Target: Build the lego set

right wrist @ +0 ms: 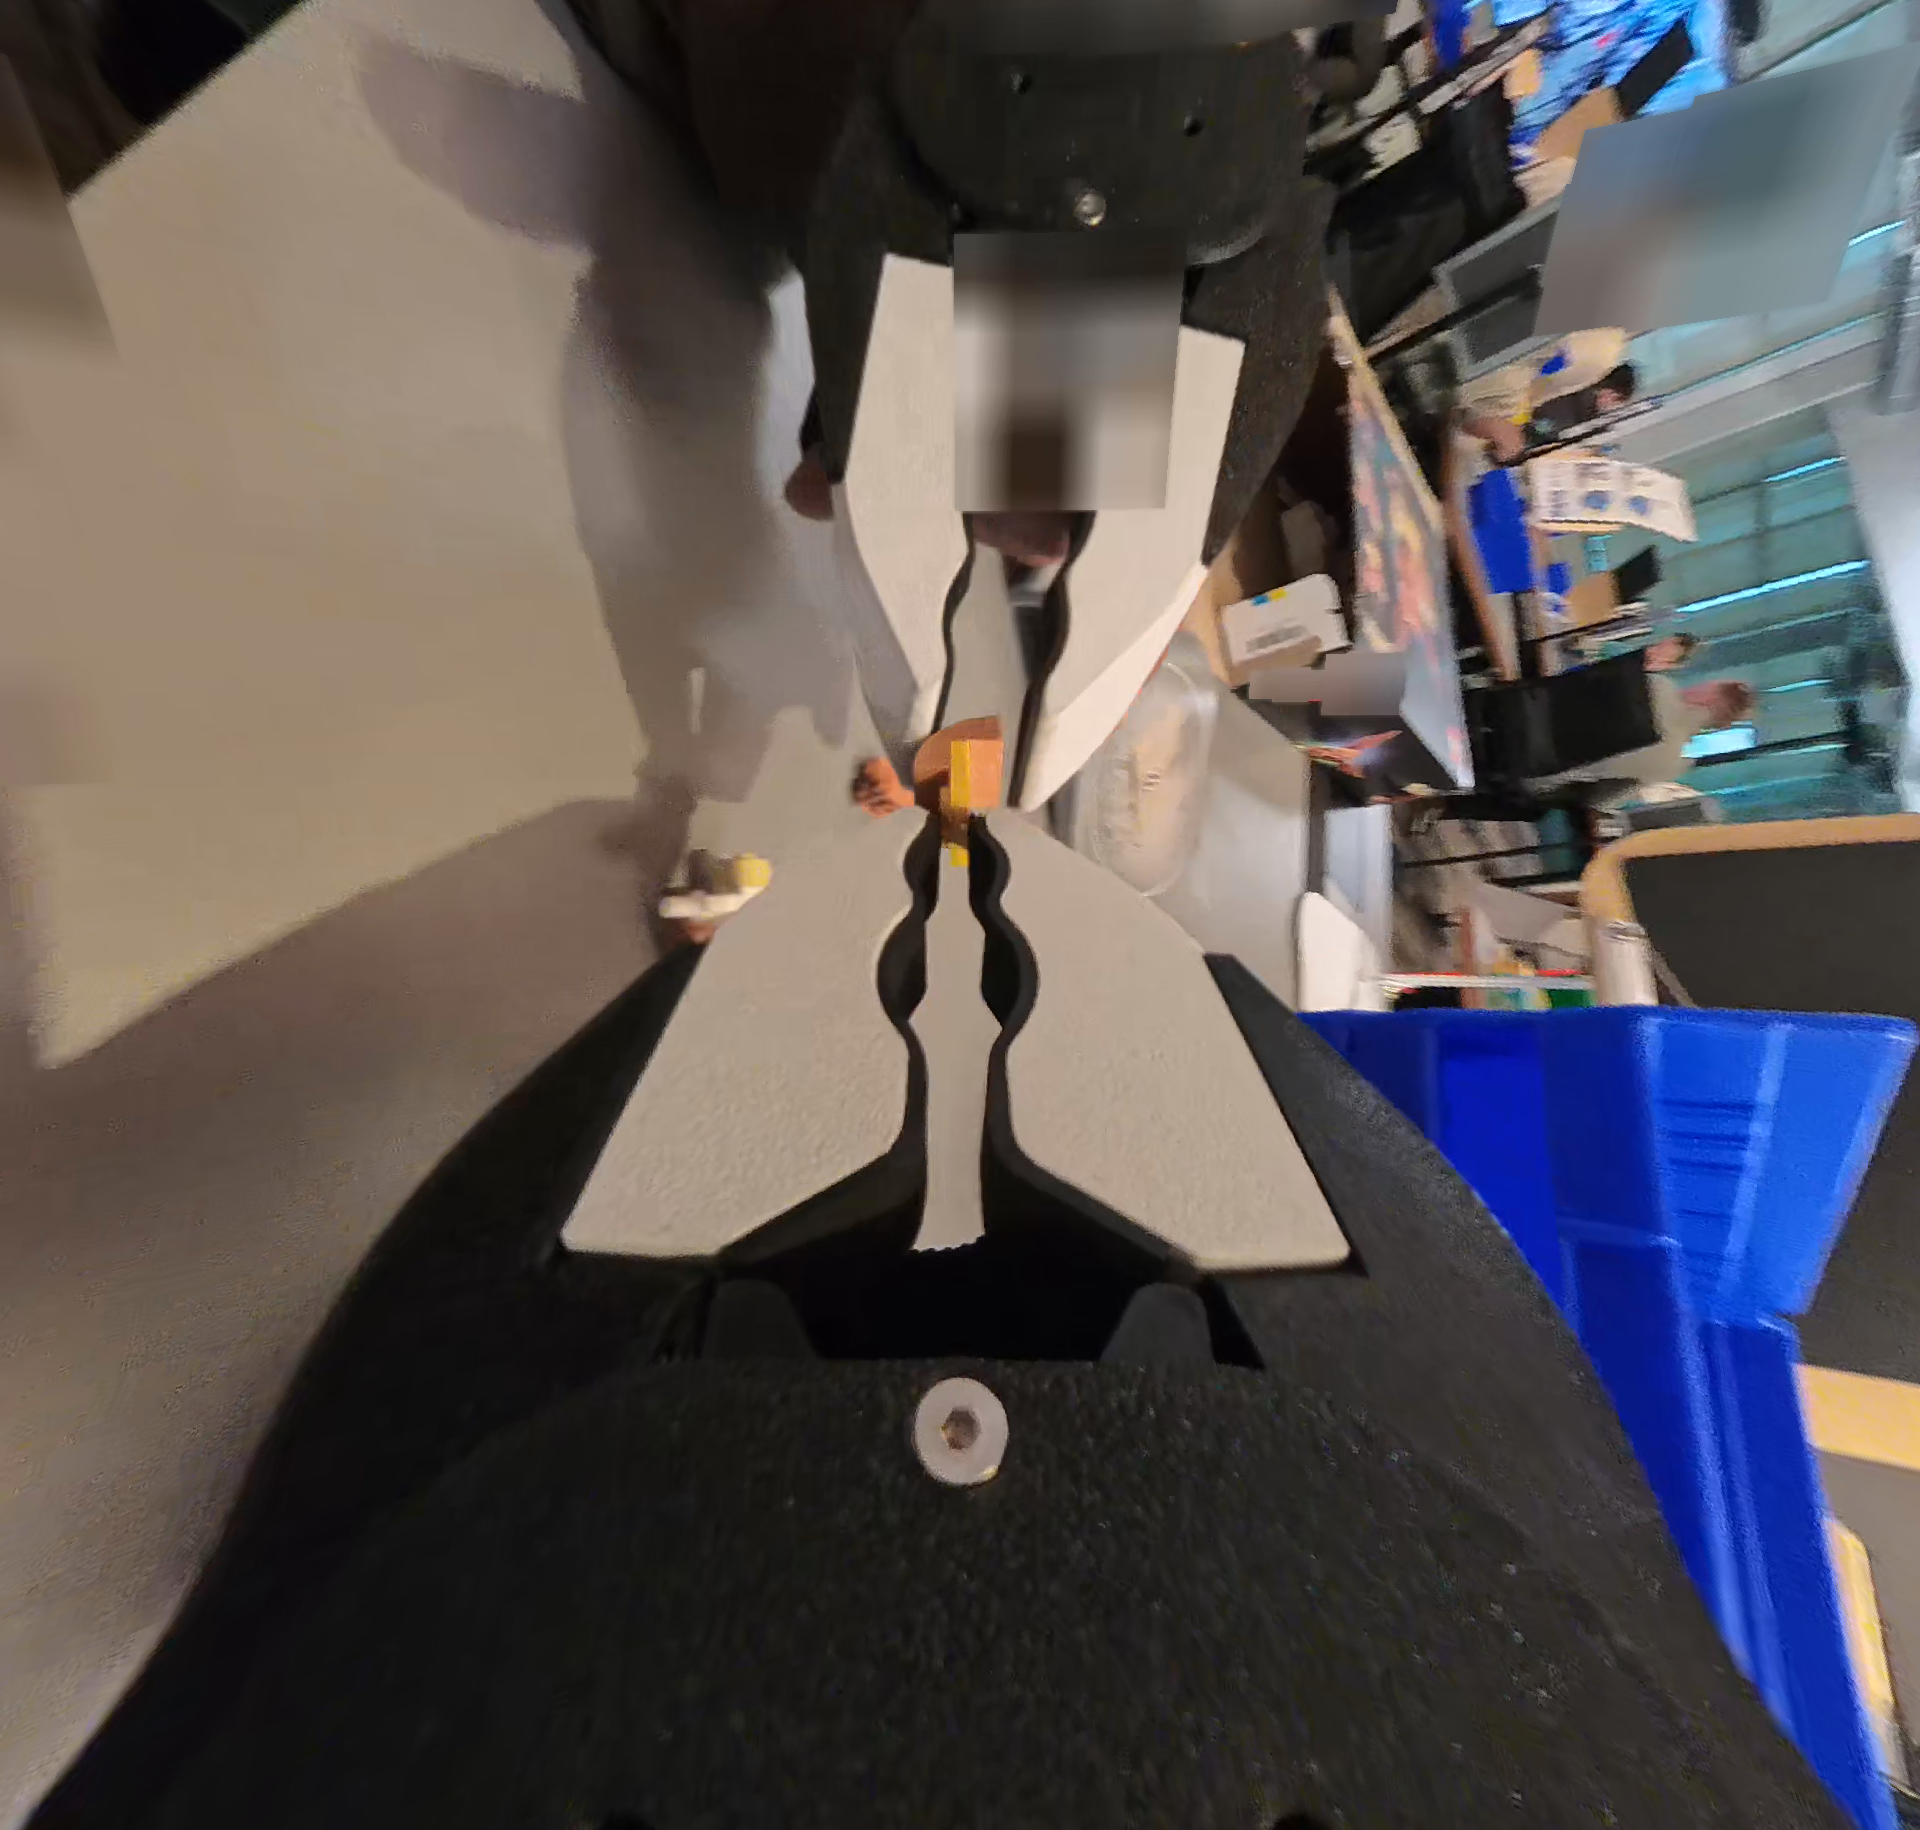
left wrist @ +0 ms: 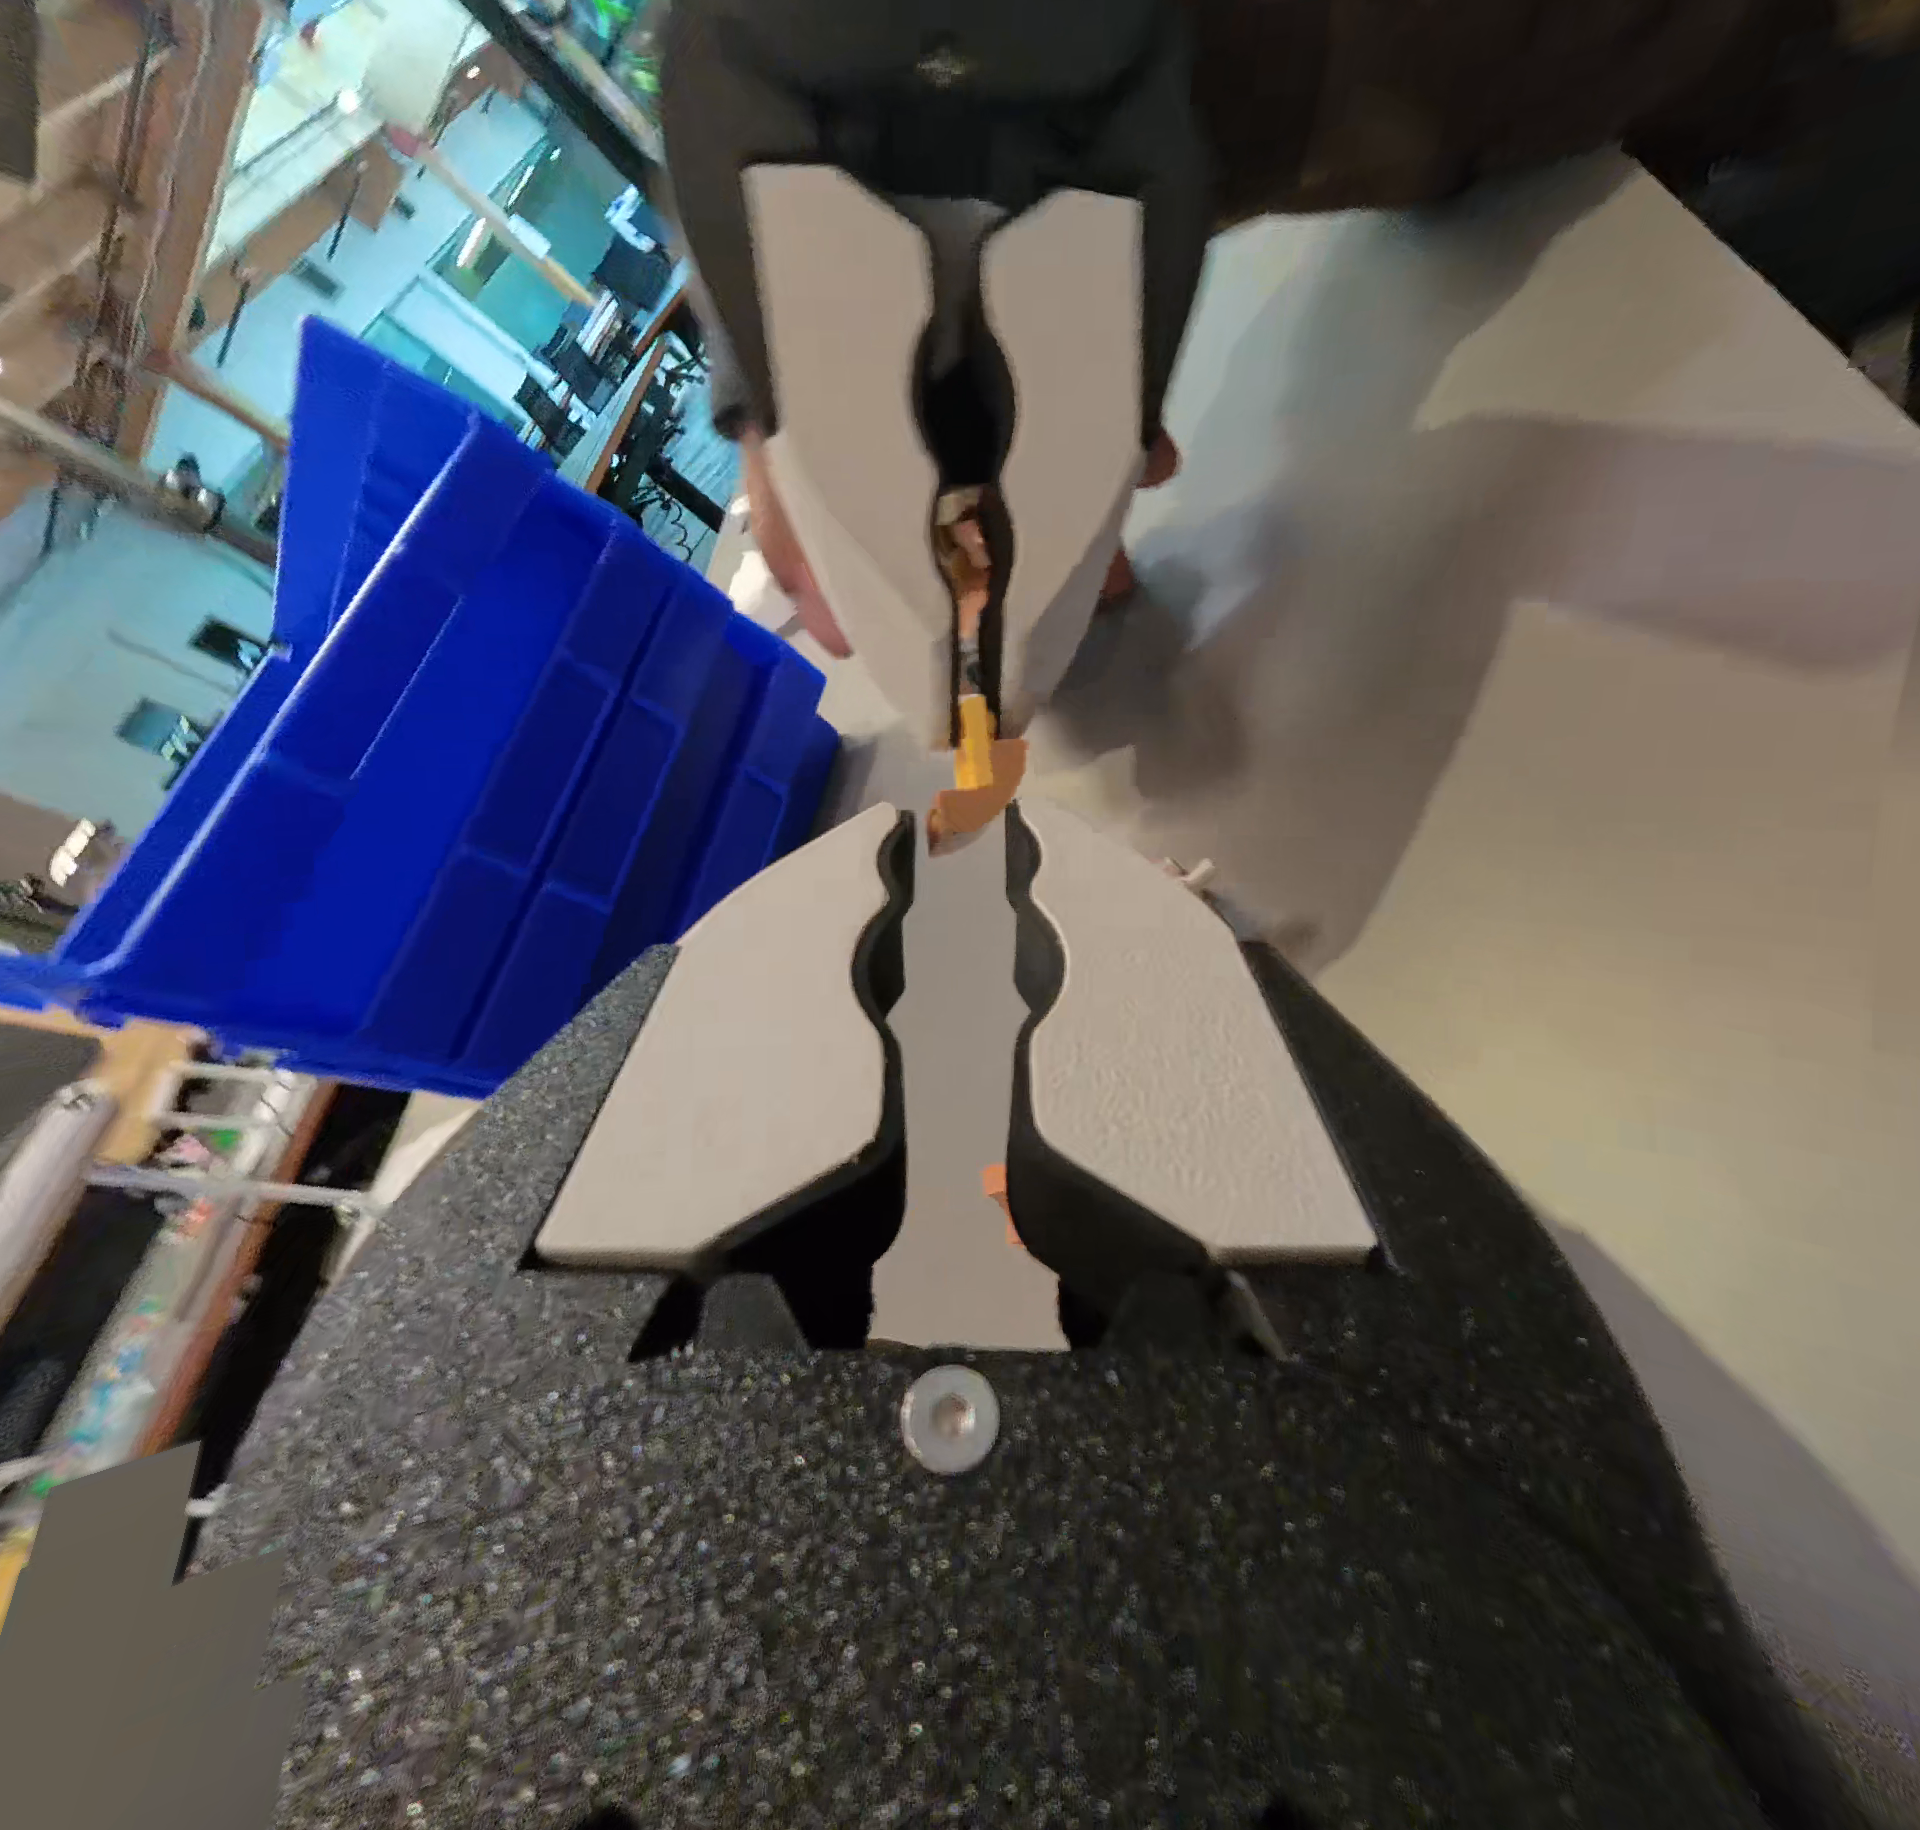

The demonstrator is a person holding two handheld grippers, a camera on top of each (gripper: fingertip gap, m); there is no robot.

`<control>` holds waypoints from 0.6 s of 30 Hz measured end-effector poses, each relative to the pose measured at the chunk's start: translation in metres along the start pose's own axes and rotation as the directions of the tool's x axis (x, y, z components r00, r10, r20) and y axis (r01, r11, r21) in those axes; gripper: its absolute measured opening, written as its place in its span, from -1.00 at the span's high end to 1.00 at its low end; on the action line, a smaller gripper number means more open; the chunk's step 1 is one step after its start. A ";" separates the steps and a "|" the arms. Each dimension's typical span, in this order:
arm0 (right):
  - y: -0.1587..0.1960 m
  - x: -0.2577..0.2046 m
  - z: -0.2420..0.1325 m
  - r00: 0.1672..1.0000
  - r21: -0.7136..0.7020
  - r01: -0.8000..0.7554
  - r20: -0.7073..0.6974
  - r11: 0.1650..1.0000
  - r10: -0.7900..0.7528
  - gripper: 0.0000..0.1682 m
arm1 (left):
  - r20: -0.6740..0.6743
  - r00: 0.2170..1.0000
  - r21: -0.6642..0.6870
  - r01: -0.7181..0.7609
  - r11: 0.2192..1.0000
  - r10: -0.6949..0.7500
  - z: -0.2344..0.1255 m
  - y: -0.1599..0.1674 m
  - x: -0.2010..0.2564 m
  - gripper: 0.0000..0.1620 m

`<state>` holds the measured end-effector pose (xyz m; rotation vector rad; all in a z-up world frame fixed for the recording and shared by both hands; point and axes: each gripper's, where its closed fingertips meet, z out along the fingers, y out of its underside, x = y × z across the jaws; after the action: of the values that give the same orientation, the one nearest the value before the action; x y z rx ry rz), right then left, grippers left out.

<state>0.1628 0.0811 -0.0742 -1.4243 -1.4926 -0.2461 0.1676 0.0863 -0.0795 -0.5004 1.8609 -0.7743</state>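
Note:
My two grippers meet tip to tip above the white table (left wrist: 1558,845). In the left wrist view, my left gripper (left wrist: 961,824) is shut on a small orange-brown lego piece (left wrist: 977,804). The right gripper (left wrist: 977,720) comes in from the top, shut on a thin yellow piece (left wrist: 974,746) that touches the orange one. In the right wrist view, my right gripper (right wrist: 956,835) pinches the yellow piece (right wrist: 959,793). The left gripper (right wrist: 971,757) opposite holds the orange piece (right wrist: 987,752) against it.
A blue plastic bin (left wrist: 468,793) stands beside the grippers and also shows in the right wrist view (right wrist: 1662,1209). Loose on the table (right wrist: 312,533) lie a small orange piece (right wrist: 883,783) and a white-and-yellow piece (right wrist: 717,887). A clear bowl (right wrist: 1153,783) sits near the bin.

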 end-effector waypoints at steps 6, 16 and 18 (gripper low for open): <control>-0.007 0.018 -0.008 0.965 -0.002 0.153 -0.214 0.988 -0.149 0.94 | -0.113 0.903 0.140 0.428 0.893 -0.415 -0.013 -0.013 -0.020 0.63; -0.020 0.022 -0.005 0.911 -0.014 0.264 -0.324 0.964 -0.255 0.94 | -0.255 0.815 0.159 0.567 0.809 -0.521 -0.013 -0.023 -0.012 0.66; -0.021 0.022 -0.006 0.905 -0.009 0.273 -0.336 0.962 -0.260 0.94 | -0.263 0.812 0.157 0.569 0.807 -0.522 -0.013 -0.023 -0.010 0.67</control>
<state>0.1526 0.0852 -0.0447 -1.0790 -1.3944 -0.5964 0.1599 0.0801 -0.0529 -0.8560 1.7927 -1.4652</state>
